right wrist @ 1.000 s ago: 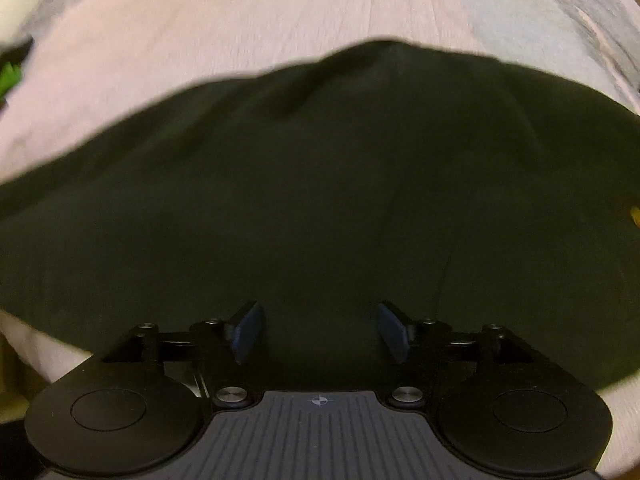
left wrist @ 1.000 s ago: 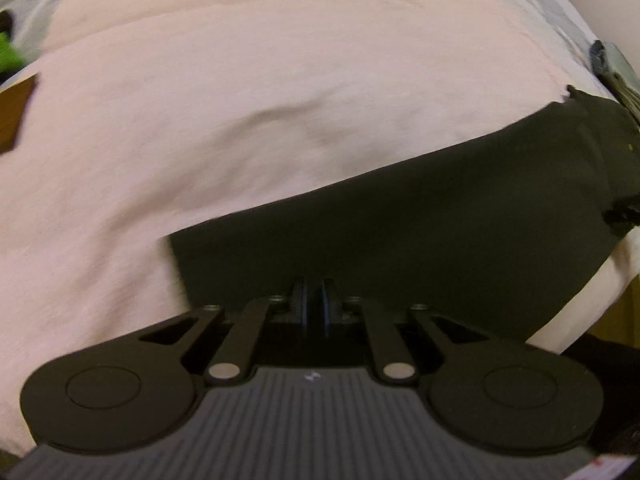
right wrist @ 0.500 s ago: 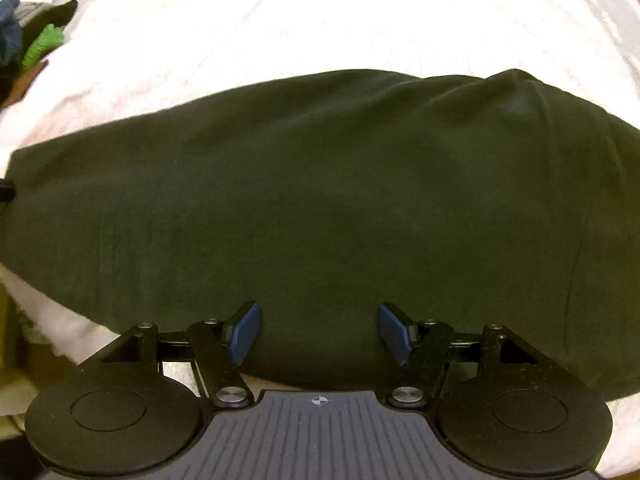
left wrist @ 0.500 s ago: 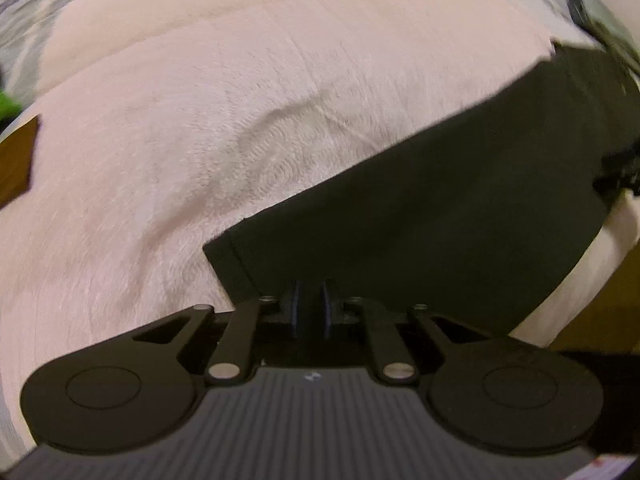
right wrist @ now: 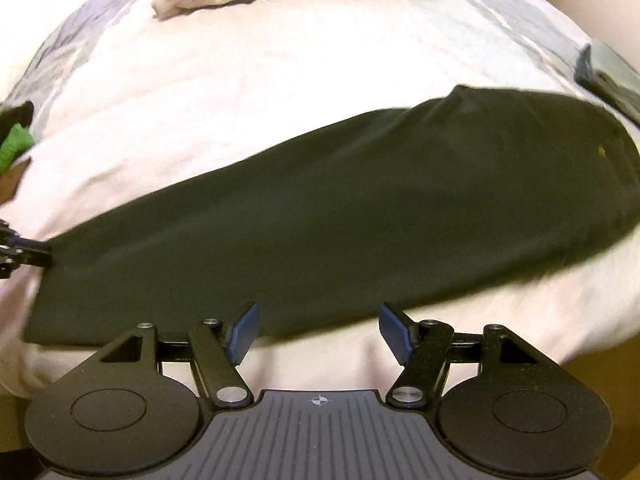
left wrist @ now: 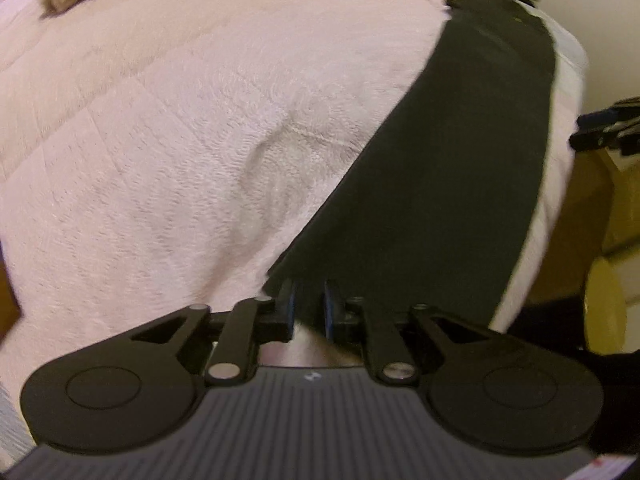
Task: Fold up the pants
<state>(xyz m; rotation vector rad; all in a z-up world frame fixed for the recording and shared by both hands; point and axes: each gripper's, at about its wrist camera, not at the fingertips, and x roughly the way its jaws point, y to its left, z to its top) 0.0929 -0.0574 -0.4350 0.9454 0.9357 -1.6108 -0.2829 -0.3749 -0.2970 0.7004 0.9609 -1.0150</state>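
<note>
Pants (right wrist: 340, 216) of dark, near-black soft cloth lie flat on a bed covered with a pale pink fleece blanket (left wrist: 160, 140), already doubled into one long band. In the right wrist view the band runs from about 8 o'clock up to 2 o'clock, the wider waist end at the right.

The step in hand looks like carrying the leg end across toward the waist to halve the length. To do it well, the pinched hem should probably stay taut and low so both layers travel together, and the free gripper should likely take the other corner of the same end before lifting, or the band may skew.

The left gripper (left wrist: 308, 308) stands nearly closed, its blue-padded fingers (left wrist: 289, 304) narrow and pinching the hem of the leg end, which sits at 6 o'clock in its own view. In the right wrist view it appears at 9 o'clock.

The right gripper (right wrist: 320, 334) stands wide, holding nothing; its pads hover just over the near long edge of the pants, at 6 o'clock, touching no cloth that I can make out.
</note>
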